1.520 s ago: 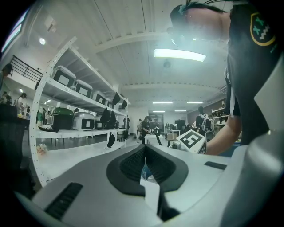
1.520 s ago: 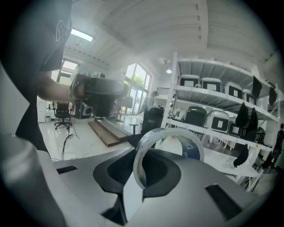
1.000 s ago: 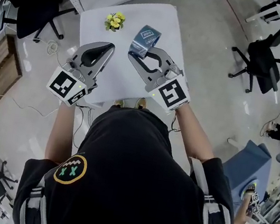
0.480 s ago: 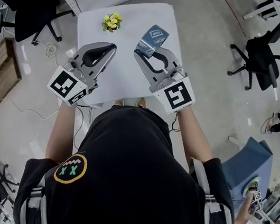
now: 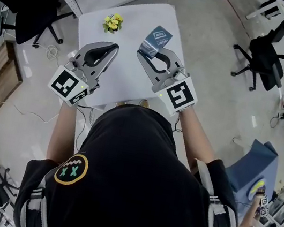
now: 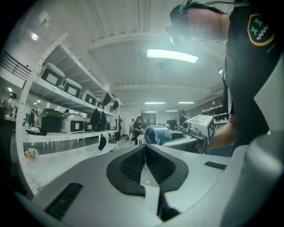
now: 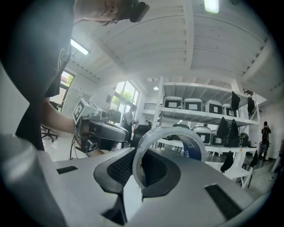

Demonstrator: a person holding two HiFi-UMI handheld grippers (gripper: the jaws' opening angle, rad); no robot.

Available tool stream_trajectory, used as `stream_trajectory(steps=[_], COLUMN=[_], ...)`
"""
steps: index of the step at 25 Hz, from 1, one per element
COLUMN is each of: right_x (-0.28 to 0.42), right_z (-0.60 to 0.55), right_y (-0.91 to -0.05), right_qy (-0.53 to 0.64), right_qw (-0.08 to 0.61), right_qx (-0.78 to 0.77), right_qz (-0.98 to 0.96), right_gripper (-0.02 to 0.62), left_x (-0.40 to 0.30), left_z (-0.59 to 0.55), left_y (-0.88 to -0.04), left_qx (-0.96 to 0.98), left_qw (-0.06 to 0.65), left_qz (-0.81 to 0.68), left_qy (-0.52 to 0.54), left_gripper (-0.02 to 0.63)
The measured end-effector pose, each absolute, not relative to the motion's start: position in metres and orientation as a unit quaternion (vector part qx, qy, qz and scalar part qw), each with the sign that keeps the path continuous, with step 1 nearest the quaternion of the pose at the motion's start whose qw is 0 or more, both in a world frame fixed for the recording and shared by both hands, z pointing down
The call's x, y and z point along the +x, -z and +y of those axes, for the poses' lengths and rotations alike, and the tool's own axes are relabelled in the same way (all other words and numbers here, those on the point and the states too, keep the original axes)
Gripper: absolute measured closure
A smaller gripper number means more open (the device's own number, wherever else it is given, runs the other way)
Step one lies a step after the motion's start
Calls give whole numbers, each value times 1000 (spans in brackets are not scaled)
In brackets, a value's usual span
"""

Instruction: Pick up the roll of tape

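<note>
A roll of clear tape with a blue label [image 5: 158, 36] stands on edge between the jaws of my right gripper [image 5: 147, 50], over the far right part of the white table [image 5: 121, 76]. In the right gripper view the roll's ring [image 7: 143, 148] is pinched by its wall between the two dark pads, so this gripper [image 7: 140, 165] is shut on it. My left gripper [image 5: 110, 48] hovers over the table's left half, shut and with nothing in it. In the left gripper view its jaws [image 6: 145, 146] meet in a line, with the tape [image 6: 156, 134] beyond them.
A small bunch of yellow flowers [image 5: 113, 22] lies at the table's far left corner. Black office chairs stand at the right [image 5: 266, 56] and the far left [image 5: 26, 0]. Metal shelving with boxes [image 7: 199, 106] lines the room.
The right gripper has shifted a little to the right and further out with the tape in it. The left gripper has kept its place.
</note>
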State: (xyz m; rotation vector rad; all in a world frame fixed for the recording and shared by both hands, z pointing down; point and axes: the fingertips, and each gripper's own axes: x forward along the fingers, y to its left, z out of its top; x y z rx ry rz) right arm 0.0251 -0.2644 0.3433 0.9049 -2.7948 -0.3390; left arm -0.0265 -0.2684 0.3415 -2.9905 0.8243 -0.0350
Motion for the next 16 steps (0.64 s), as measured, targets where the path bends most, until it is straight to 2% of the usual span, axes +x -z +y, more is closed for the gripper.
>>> stream_trajectory(steps=[16], right_x=[28], right_z=[-261], right_y=[-345], right_qy=[123], right_qw=[102], right_qx=[306], right_qz=[-938], right_gripper=[531], left_x=[-23], left_z=[-266], left_y=[-342], left_qx=[-966], left_qw=[22], left_qz=[258], left_qy=[12], left_gripper=[588])
